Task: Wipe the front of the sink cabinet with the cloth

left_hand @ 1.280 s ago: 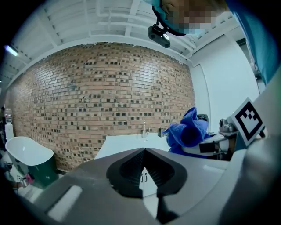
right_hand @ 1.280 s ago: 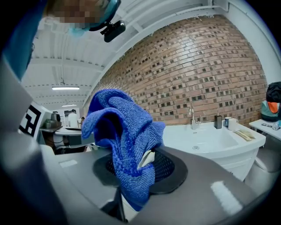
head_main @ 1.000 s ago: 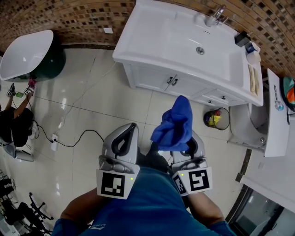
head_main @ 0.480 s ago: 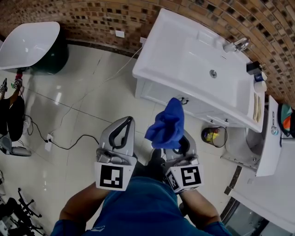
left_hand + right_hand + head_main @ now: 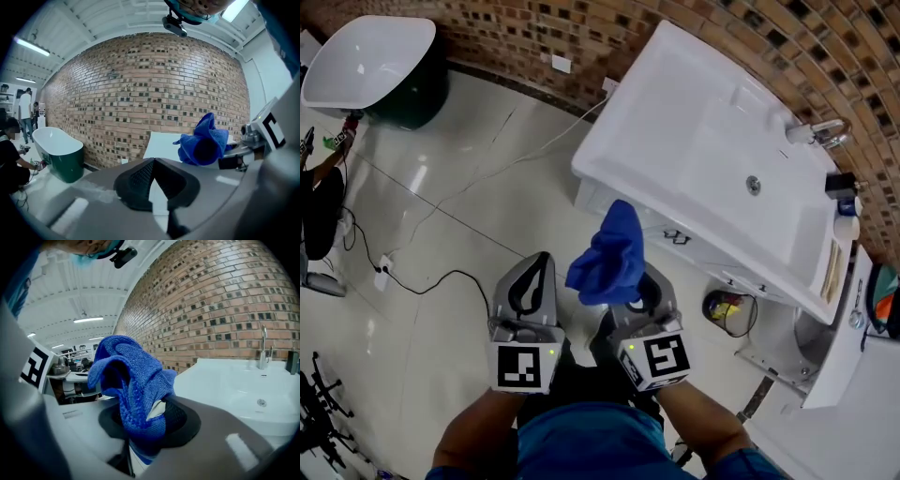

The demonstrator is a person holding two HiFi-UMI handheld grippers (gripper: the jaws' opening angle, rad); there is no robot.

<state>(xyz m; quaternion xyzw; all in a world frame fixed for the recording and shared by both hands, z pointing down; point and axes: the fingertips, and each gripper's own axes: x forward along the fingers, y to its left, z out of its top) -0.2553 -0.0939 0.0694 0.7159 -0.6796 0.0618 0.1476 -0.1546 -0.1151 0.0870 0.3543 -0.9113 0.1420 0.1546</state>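
Note:
A blue cloth (image 5: pixel 607 258) stands up bunched from my right gripper (image 5: pixel 625 284), which is shut on it. In the right gripper view the cloth (image 5: pixel 133 390) fills the space between the jaws and hides their tips. My left gripper (image 5: pixel 530 286) is beside it on the left, shut and holding nothing; in the left gripper view its jaws (image 5: pixel 153 161) meet at the tip. The white sink cabinet (image 5: pixel 675 234) stands just beyond both grippers, its front with dark door handles facing me. Neither gripper touches it. The cloth (image 5: pixel 204 140) also shows at the right of the left gripper view.
The white basin top (image 5: pixel 712 159) with a faucet (image 5: pixel 825 133) backs onto a brick wall. A waste bin (image 5: pixel 727 309) and a toilet (image 5: pixel 787 352) sit right of the cabinet. A cable (image 5: pixel 441 281) crosses the tiled floor. A bathtub (image 5: pixel 370 61) and a person (image 5: pixel 319 206) are far left.
The cabinet has come closer and swung to the upper right of the head view. Both grippers sit nearer its front. The right gripper keeps its hold on the cloth.

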